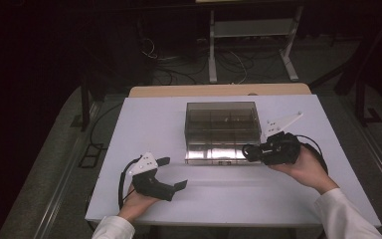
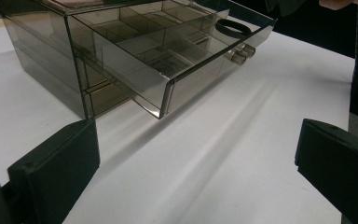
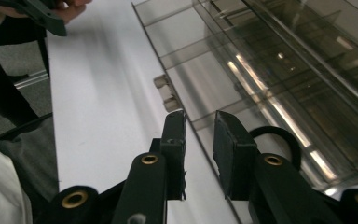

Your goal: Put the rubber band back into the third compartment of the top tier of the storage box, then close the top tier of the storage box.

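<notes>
My left tongs (image 1: 171,173) rest wide open and empty on the worktop (image 1: 144,119). My right tongs (image 3: 199,122), narrowly parted, straddle the open drawer's (image 2: 168,60) front by its knob (image 3: 167,95), gripping nothing. I judge the pull finished; next, withdraw clear.

The drawer box (image 1: 221,130) was smoky, see-through brown, standing on a white desk (image 1: 149,124). Beside the box, both grippers were black, their top plates pale grey, and a black ring (image 2: 233,28) lay in its drawer.
</notes>
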{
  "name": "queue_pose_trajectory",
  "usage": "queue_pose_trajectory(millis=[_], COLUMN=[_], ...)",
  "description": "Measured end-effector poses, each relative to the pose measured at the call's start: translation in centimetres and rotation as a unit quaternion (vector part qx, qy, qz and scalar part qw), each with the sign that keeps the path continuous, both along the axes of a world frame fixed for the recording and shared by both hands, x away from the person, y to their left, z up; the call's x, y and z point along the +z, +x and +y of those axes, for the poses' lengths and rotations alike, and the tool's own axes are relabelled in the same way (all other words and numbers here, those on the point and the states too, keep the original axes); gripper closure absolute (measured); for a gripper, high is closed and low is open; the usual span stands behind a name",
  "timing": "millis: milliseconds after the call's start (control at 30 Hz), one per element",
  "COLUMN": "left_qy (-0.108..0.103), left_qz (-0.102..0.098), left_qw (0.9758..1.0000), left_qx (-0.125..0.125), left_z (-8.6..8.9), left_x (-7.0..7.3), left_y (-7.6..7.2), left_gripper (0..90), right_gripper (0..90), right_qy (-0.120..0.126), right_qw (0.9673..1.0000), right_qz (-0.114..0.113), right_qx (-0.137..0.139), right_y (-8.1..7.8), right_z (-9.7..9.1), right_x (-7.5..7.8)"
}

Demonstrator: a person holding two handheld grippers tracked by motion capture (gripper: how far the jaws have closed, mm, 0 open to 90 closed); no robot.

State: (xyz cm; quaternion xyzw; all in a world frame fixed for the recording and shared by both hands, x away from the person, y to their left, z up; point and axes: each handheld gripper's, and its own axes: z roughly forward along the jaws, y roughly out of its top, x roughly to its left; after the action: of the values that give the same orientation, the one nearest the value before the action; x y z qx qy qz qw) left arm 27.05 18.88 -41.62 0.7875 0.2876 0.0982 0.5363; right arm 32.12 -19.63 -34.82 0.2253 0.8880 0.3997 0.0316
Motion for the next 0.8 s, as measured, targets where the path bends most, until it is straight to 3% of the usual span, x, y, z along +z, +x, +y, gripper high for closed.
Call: queue_pose_trajectory(millis=[500, 800], left_qy=[-0.002, 0.000], left_qz=[0.001, 0.001], left_qw=[1.0000, 1.0000], left_qx=[-0.001, -0.002], left_z=[0.0, 0.0], left_x=[0.0, 0.0], left_y=[0.0, 0.1], left_gripper=[0.0, 0.0], right_gripper=[71.9, 79.7], right_qy=[0.007, 0.004], right_qw=[0.9994, 0.9989], right_qz=[0.003, 0.007], right_qx=[0.035, 0.046], right_y=[-1.1, -1.1], right_z=[2.7, 3.7], right_x=[-0.3, -0.8])
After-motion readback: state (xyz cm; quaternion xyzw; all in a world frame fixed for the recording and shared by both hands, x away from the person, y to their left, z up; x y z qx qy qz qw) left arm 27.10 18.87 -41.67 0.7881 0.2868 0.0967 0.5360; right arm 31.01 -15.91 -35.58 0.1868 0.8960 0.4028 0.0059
